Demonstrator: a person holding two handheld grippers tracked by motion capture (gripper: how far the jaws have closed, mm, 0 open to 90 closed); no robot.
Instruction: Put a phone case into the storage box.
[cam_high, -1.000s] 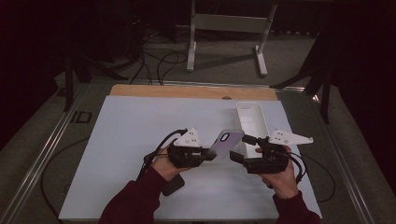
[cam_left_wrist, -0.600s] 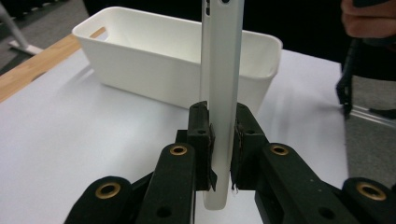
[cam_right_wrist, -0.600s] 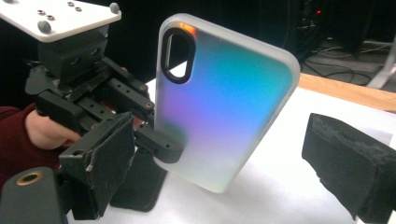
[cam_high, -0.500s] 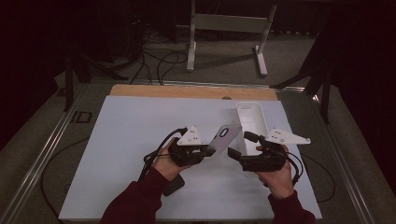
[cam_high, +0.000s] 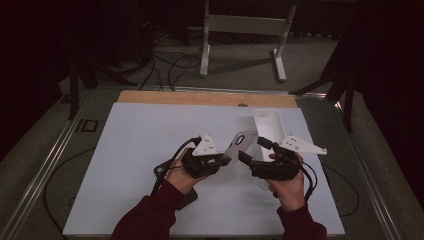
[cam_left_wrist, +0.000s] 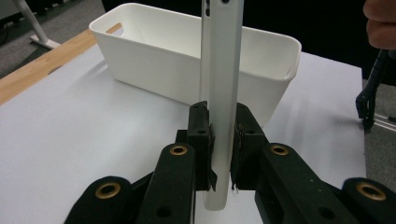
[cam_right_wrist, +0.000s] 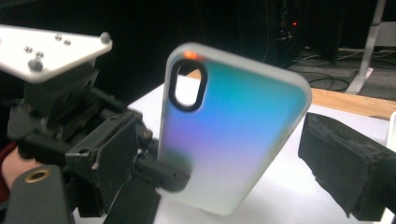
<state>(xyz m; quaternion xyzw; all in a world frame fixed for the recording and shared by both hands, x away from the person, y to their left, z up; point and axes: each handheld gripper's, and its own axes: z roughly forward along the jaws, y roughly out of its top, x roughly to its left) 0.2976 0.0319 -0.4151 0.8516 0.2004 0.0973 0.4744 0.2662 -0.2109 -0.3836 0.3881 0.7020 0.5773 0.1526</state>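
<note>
Phone case (cam_high: 240, 143), frosted with a blue-violet sheen and an oval camera cutout, held off the worktop (cam_high: 140, 140) just right of centre in the high view, long axis tilted up toward the upper right of that frame

Clamped near its lower end by the left hand-held gripper (cam_high: 223, 160); in the left gripper view, seen edge-on as a pale strip (cam_left_wrist: 220, 102) rising through the middle of the frame, both black pads pressed flat against its two faces

In the right gripper view, broad back face (cam_right_wrist: 229, 126) turned toward the camera, cutout at upper left, left hand-held gripper (cam_right_wrist: 154, 170) biting the case's lower left corner

Right hand-held gripper (cam_high: 246, 158) just right of the case in the high view and not on it; one padded jaw at the lower right of its own view, clear of the case's right edge, the other jaw out of frame, so open or closed cannot be told

Deciding relation, as judged: case lying left of and slightly above the right hand-held gripper, its free upper end the part nearest that hand, long axis running up and away from the left grip, so probably a handover or a re-grip onto that free end

White bin (cam_high: 266, 131) on the worktop behind the case, at upper right of centre; same bin (cam_left_wrist: 196, 60) across the upper part of the left gripper view, apparently empty
</note>
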